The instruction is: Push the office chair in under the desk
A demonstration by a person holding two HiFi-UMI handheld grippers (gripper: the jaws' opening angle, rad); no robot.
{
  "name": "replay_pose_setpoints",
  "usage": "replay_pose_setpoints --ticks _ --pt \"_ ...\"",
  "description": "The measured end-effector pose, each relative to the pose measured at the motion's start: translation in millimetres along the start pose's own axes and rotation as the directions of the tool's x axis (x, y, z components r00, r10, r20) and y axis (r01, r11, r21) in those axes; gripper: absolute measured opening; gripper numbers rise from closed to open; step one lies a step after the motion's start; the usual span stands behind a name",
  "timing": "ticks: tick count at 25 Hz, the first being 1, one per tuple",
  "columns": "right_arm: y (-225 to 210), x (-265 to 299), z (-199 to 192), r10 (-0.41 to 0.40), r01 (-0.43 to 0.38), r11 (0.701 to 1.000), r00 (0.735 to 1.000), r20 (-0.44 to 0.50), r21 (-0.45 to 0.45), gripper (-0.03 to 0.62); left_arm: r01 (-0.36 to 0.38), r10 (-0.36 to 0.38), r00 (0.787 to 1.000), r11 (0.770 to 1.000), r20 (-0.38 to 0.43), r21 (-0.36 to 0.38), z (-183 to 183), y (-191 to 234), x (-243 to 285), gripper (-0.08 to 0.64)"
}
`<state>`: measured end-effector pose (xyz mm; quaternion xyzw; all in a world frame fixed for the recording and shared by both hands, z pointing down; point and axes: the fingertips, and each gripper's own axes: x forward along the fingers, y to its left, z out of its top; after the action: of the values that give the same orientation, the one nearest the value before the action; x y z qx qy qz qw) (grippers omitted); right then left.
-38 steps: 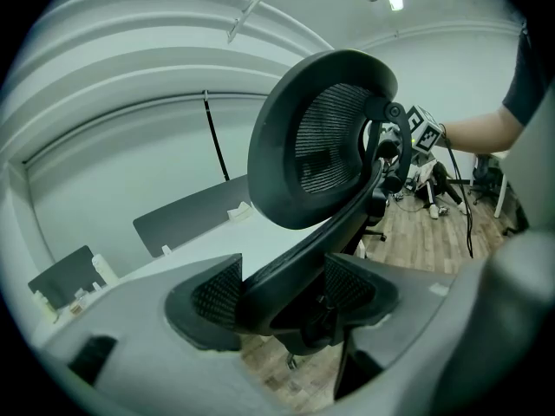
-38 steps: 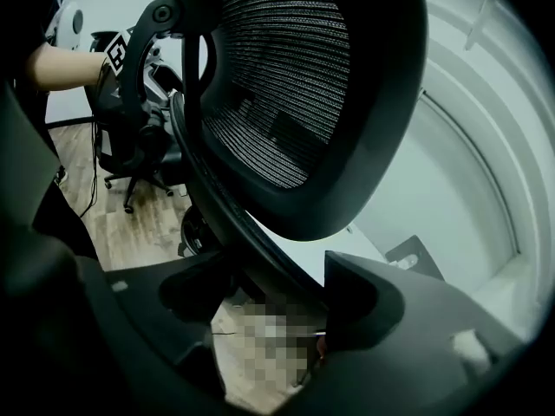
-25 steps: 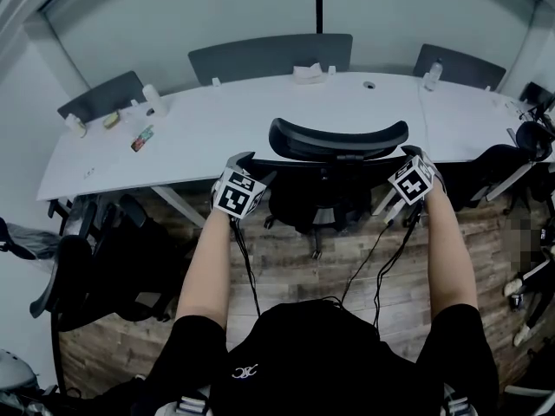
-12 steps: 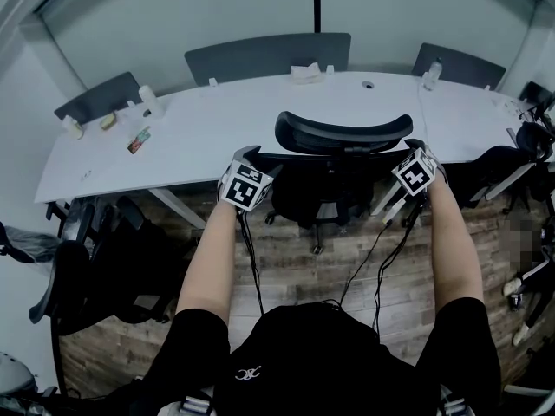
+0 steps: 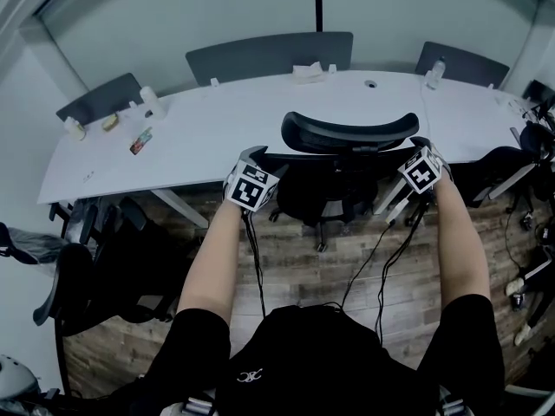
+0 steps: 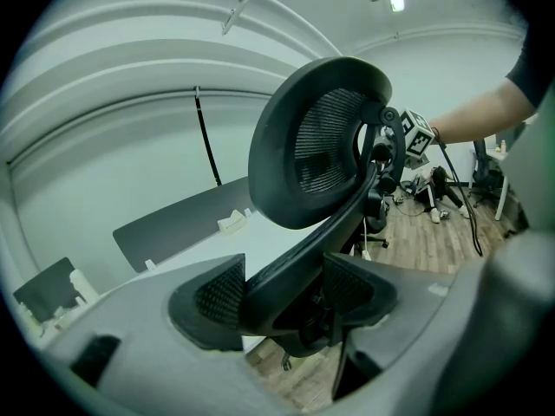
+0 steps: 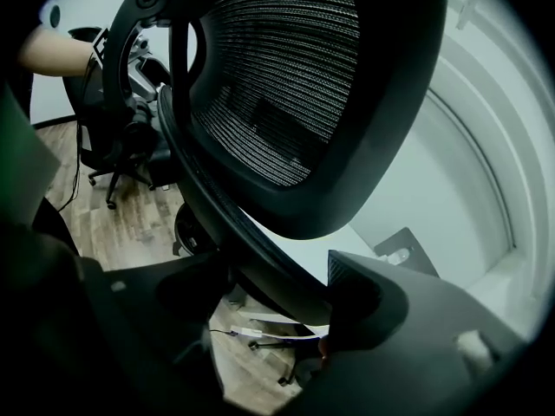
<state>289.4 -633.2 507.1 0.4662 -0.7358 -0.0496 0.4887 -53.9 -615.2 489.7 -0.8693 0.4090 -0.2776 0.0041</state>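
The black mesh office chair stands in front of the white desk, its headrest level with the desk's near edge. My left gripper is shut on the left end of the backrest's top frame. My right gripper is shut on the right end. In the left gripper view the headrest rises above the jaws and the right gripper's marker cube shows beyond it. The seat is hidden below the backrest.
Grey chairs stand along the desk's far side. Black chairs crowd the floor at left and right. A tissue box, a bottle and small items lie on the desk. Cables hang from the grippers.
Both grippers and the chair have moved forward toward the desk and slightly right. The headrest now sits closer over the desk's near edge.
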Motion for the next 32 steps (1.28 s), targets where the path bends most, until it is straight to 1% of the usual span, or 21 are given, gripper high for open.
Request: replay_pose_setpoints --ticks 2,5,7,8,9,11,12,13,14,15,16,18,19,21,23,24,26,27,28,30,32 --pt "-2 -1 1 -0.008 0.008 1.000 1.000 0.024 0.000 0.364 -0.004 0.004 1.000 1.000 0.008 0.002 3 0 0 0.279" --pt "-1 -2 3 -0.048 0.049 0.999 0.994 0.103 -0.002 0.367 -0.040 0.040 0.998 0.999 0.048 0.012 1 -1 0 0.287" --pt "4 -12 7 -0.097 0.090 0.995 0.978 0.183 0.046 0.391 -0.073 0.075 0.994 0.997 0.081 -0.027 2 -4 -7 0.306" --pt "6 -21 9 -0.125 0.106 0.990 0.965 0.232 0.091 0.386 -0.084 0.090 0.990 0.995 0.109 -0.061 5 -7 -15 0.310" --pt "9 -33 13 -0.160 0.123 0.982 0.946 0.283 0.143 0.349 -0.092 0.106 0.983 0.991 0.148 -0.098 11 -11 -25 0.310" --pt "16 -63 23 -0.250 0.165 0.956 0.893 0.375 0.245 0.180 -0.111 0.149 0.960 0.980 0.236 -0.167 26 -17 -47 0.301" --pt "21 -79 29 -0.299 0.185 0.938 0.861 0.411 0.294 0.108 -0.123 0.174 0.948 0.973 0.268 -0.195 33 -20 -59 0.260" --pt "26 -97 36 -0.345 0.197 0.917 0.828 0.442 0.346 0.030 -0.141 0.201 0.937 0.966 0.284 -0.218 37 -24 -70 0.199" --pt "32 -113 43 -0.382 0.195 0.896 0.796 0.469 0.399 0.008 -0.168 0.233 0.929 0.957 0.286 -0.235 39 -27 -80 0.121" --pt "39 -130 50 -0.406 0.174 0.876 0.768 0.494 0.450 0.008 -0.200 0.267 0.923 0.948 0.278 -0.246 40 -30 -89 0.039" --pt "48 -146 58 -0.421 0.140 0.857 0.744 0.519 0.496 0.008 -0.227 0.294 0.917 0.941 0.269 -0.253 41 -35 -98 0.005" --pt "69 -178 74 -0.438 0.061 0.822 0.702 0.562 0.566 0.007 -0.232 0.306 0.911 0.934 0.276 -0.270 45 -47 -114 0.008" --pt "80 -192 80 -0.439 0.018 0.807 0.688 0.578 0.590 0.006 -0.220 0.303 0.909 0.933 0.288 -0.286 47 -55 -122 0.008" --pt "108 -211 85 -0.417 -0.088 0.771 0.679 0.604 0.631 0.006 -0.201 0.302 0.901 0.926 0.310 -0.318 46 -70 -138 0.008" --pt "138 -220 81 -0.384 -0.187 0.725 0.689 0.614 0.663 0.006 -0.188 0.299 0.902 0.921 0.312 -0.341 37 -87 -148 0.008" --pt "151 -221 77 -0.369 -0.209 0.713 0.700 0.611 0.669 0.005 -0.181 0.292 0.906 0.921 0.306 -0.344 32 -97 -152 0.008" --pt "170 -220 71 -0.347 -0.203 0.721 0.721 0.599 0.662 0.005 -0.166 0.272 0.916 0.926 0.295 -0.339 23 -116 -155 0.008" --pt "175 -219 70 -0.344 -0.199 0.726 0.724 0.598 0.658 0.005 -0.156 0.259 0.921 0.929 0.289 -0.335 19 -124 -156 0.008" --pt "177 -218 70 -0.343 -0.206 0.724 0.720 0.603 0.658 0.005 -0.145 0.244 0.928 0.933 0.283 -0.330 16 -131 -155 0.008" --pt "176 -221 74 -0.354 -0.230 0.709 0.702 0.618 0.666 0.005 -0.118 0.208 0.940 0.942 0.272 -0.314 17 -143 -154 0.008" --pt "172 -226 80 -0.374 -0.220 0.712 0.686 0.625 0.667 0.005 -0.084 0.177 0.942 0.946 0.284 -0.312 25 -151 -155 0.008"
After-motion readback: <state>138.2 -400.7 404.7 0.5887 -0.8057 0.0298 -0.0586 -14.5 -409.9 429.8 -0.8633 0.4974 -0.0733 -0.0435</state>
